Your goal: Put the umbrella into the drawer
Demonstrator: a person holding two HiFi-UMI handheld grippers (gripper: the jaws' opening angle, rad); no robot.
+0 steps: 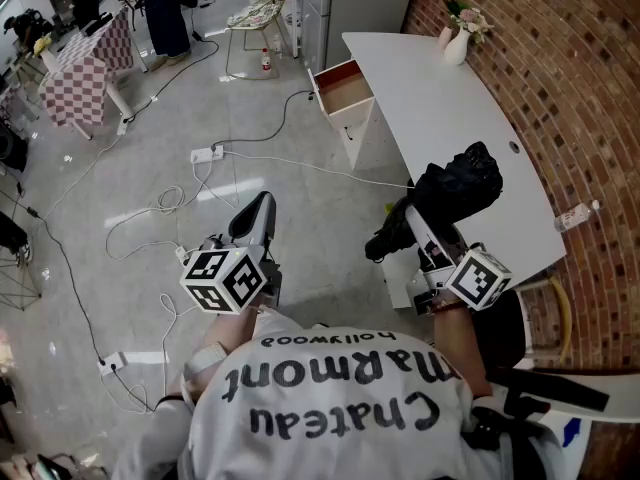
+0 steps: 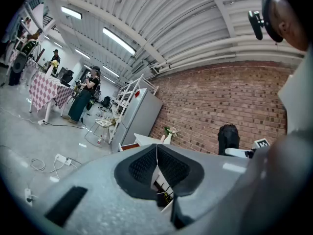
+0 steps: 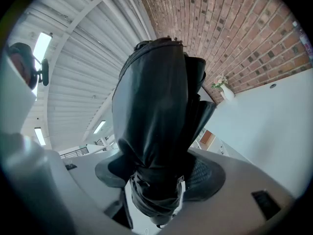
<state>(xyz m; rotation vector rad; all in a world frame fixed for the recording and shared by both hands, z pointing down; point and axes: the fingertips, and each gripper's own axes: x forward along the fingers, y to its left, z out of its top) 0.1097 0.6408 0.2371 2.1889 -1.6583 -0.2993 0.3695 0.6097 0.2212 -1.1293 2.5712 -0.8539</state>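
A black folded umbrella is clamped in my right gripper, over the near end of the white table. In the right gripper view the umbrella fills the middle and the pads press on its strapped lower end, so my right gripper is shut on it. The drawer stands pulled out at the table's far left end, its brown inside showing. To the left, over the floor, my left gripper is shut with nothing in it. Its pads meet in the left gripper view.
Cables and power strips trail over the grey floor. A vase of flowers stands at the table's far end against the brick wall. A checkered table and a standing person are far left.
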